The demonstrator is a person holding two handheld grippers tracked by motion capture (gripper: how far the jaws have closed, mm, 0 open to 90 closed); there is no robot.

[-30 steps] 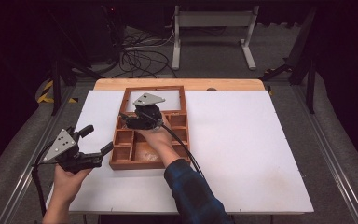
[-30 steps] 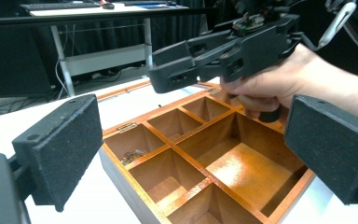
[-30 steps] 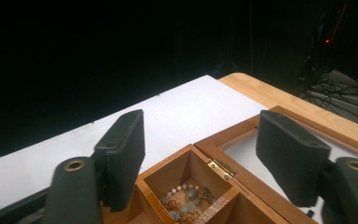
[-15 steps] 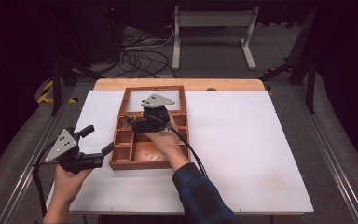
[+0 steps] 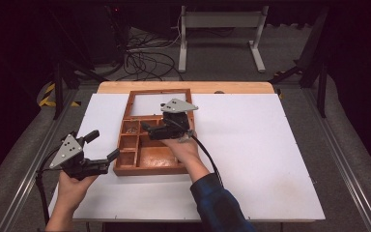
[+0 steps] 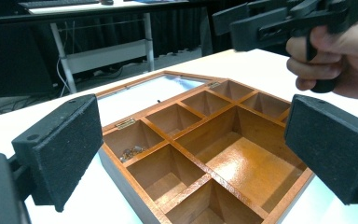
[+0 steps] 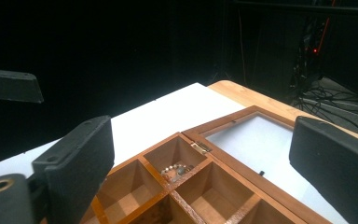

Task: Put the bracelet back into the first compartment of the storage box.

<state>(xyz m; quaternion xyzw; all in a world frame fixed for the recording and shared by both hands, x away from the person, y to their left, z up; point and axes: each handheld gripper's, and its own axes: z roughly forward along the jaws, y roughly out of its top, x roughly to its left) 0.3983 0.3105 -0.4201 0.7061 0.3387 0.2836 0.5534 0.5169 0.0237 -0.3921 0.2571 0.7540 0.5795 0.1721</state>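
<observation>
A wooden box (image 5: 147, 170) with several compartments lies on the white table, its glazed lid (image 5: 145, 104) folded flat behind it. A small string of beads (image 5: 132, 129) rests in the far left compartment, also seen as beads (image 7: 177, 170) and beads (image 6: 130, 151). My right gripper (image 5: 149, 131) hovers over the box's middle, pointing left. Its jaws have just been opening and nothing is between them; the right gripper (image 7: 203, 158) is open above the beads. My left gripper (image 5: 104, 145) is open just left of the box; the left gripper (image 6: 193, 140) is empty and faces the box (image 6: 121, 175).
The white board (image 5: 261, 159) has free room to the right of the box and along the front edge. A wooden strip (image 5: 232, 87) borders the far side. Beyond the table are floor cables (image 5: 145, 58) and a white stand (image 5: 222, 19).
My right gripper has moved right and a little toward me over the box, and its jaws stand wider apart. The left gripper has stayed in place.
</observation>
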